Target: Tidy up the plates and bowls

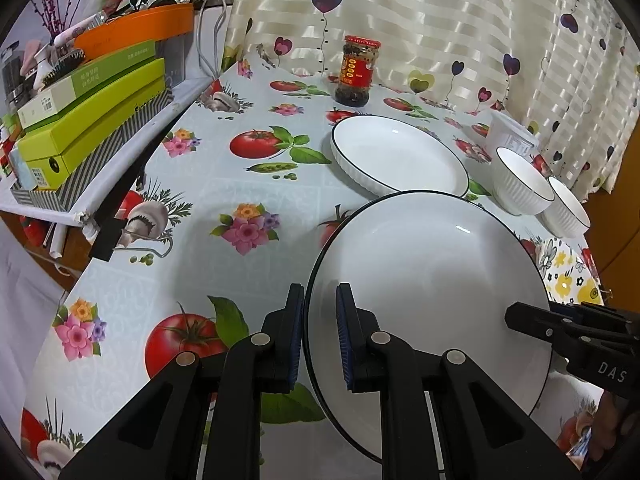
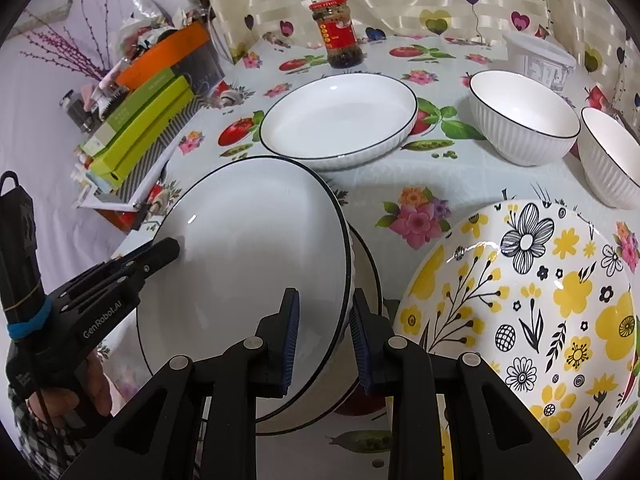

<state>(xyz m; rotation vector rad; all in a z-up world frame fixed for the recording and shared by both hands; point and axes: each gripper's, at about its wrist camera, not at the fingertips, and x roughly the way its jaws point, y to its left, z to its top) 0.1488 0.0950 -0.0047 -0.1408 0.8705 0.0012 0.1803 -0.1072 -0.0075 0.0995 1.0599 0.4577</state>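
Note:
A white black-rimmed plate (image 1: 432, 280) is held tilted between both grippers, above another white plate (image 2: 370, 264) under it. My left gripper (image 1: 318, 340) straddles its left rim with a visible gap at the pads. My right gripper (image 2: 324, 340) straddles its right rim, also with a gap. A second white deep plate (image 1: 396, 156) lies farther back; it also shows in the right wrist view (image 2: 336, 120). Two white ribbed bowls (image 2: 520, 120) (image 2: 608, 156) stand at the right. A yellow flowered plate (image 2: 532, 320) lies at the near right.
A red-lidded sauce jar (image 1: 356, 72) stands at the back by the curtain. A white tub (image 2: 540, 60) sits behind the bowls. Green boxes (image 1: 92, 120) and an orange tray (image 1: 136, 28) are stacked on a side shelf at the left.

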